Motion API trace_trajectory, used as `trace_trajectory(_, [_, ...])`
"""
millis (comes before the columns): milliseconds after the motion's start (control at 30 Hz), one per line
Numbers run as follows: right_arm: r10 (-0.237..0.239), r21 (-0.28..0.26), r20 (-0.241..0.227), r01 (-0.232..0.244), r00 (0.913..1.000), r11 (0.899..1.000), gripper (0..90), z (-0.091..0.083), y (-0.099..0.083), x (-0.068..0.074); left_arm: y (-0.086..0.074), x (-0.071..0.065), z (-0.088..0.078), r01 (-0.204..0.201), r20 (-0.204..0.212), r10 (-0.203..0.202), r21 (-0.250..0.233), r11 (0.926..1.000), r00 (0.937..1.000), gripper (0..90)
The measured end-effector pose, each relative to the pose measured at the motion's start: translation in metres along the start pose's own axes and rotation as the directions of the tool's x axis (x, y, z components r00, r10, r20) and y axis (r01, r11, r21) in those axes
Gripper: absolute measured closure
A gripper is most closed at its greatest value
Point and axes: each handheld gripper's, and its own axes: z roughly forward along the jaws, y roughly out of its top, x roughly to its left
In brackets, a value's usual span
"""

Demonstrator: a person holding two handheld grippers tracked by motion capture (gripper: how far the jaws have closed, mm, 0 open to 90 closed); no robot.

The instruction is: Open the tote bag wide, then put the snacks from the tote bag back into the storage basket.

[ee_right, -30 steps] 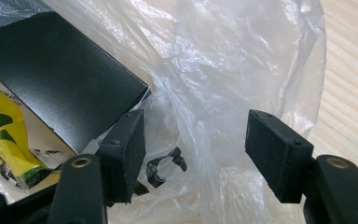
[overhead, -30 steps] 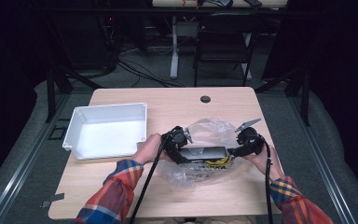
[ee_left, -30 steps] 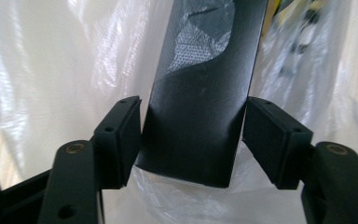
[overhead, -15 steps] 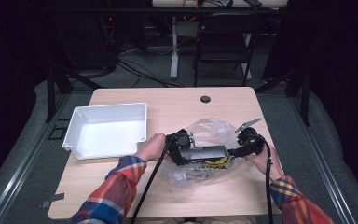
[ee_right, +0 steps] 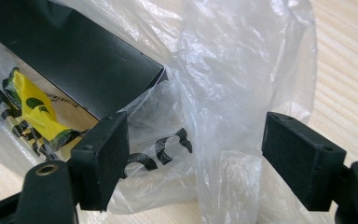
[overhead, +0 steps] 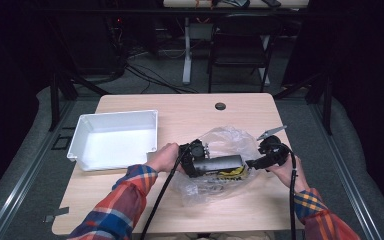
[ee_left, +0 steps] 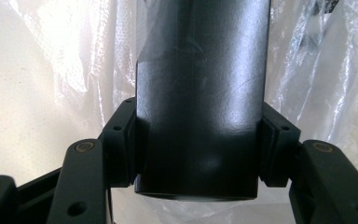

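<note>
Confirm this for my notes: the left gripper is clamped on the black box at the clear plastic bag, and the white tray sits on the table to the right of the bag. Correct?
Not quite. The white tray sits to the left of the clear plastic bag, as the high view shows. The rest holds: the left gripper is clamped on the black box at the bag.

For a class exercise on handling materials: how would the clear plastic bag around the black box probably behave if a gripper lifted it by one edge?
The clear plastic bag is thin and crumpled, so it would probably sag and fold rather than keep shape. Its glossy film may slip between the pads. The black box, held by the left gripper, looks rigid and would likely shift inside it.
</note>
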Motion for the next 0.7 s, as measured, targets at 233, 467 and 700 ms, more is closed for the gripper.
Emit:
trace_trajectory(233, [0.000, -0.007, -0.002, 0.000, 1.0000, 1.000, 20.9, -0.005, -0.001, -0.001, -0.001, 0.001, -0.005, -0.009, -0.007, 0.009, -0.018, 0.9998, 0.9999, 43.3])
trace_trajectory(467, [0.011, -0.016, -0.007, -0.011, 0.9999, 1.000, 15.9, -0.013, -0.002, -0.003, -0.003, 0.005, -0.021, 0.001, -0.010, -0.001, -0.049, 0.9988, 0.9999, 43.3])
trace_trajectory(700, [0.025, -0.038, -0.015, -0.025, 0.9996, 0.999, 15.2, -0.025, -0.006, -0.008, -0.002, 0.007, -0.040, 0.005, -0.013, -0.006, -0.066, 0.9978, 0.9999, 43.3])
